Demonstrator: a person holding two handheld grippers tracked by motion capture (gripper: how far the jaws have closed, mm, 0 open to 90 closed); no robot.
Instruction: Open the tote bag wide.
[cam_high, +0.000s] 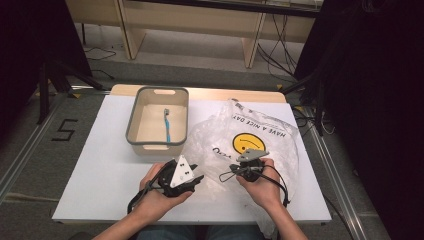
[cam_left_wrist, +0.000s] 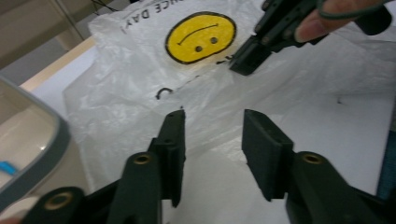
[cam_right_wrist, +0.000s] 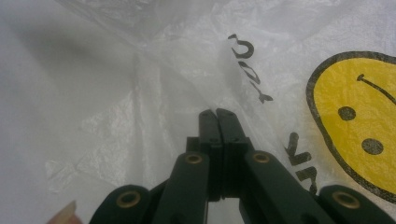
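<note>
A crumpled clear plastic bag (cam_high: 250, 135) with a yellow smiley face and black lettering lies on the white table, right of centre. My right gripper (cam_high: 226, 176) is over its near left part. In the right gripper view its jaws (cam_right_wrist: 217, 113) are pressed together, and creases in the film (cam_right_wrist: 116, 93) run up to the tips, so it looks pinched. My left gripper (cam_high: 197, 180) sits just left of the bag. Its jaws (cam_left_wrist: 212, 116) stand apart over the bag's edge (cam_left_wrist: 140, 70), with the pads off the film. The right gripper (cam_left_wrist: 245, 63) shows farther off, its tip on the bag.
A grey-rimmed beige bin (cam_high: 132, 125) stands at the back left of the bag, with a blue toothbrush (cam_high: 167, 125) lying in it. Its rim (cam_left_wrist: 46, 149) is close by in the left gripper view. White table surface (cam_high: 100, 165) extends to the left.
</note>
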